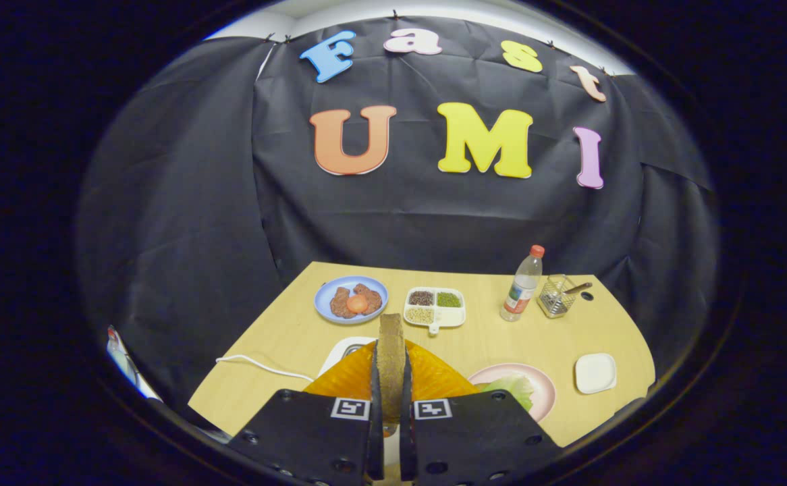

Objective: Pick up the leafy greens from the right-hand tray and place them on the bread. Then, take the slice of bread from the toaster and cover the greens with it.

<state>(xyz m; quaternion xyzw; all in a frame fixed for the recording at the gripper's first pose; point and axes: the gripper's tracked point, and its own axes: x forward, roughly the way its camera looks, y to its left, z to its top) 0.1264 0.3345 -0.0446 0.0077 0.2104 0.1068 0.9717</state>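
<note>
brown bread slice [391,354] is standing upright, pinched between both fingers of the tool [391,405], above the toaster [349,351]; carrying it level toward the greens [516,388] on the pink plate [547,386], lowering flat

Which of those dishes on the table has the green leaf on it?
The pink plate, just right of the claw gripping the bread slice. The blue plate holds brownish food with an orange piece; the small white dish looks bare.

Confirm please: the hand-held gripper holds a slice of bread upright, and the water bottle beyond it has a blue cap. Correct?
Not quite. The gripper view shows the water bottle has a red cap, not blue. The hand-held gripper does hold the slice of bread upright between its fingers.
</note>
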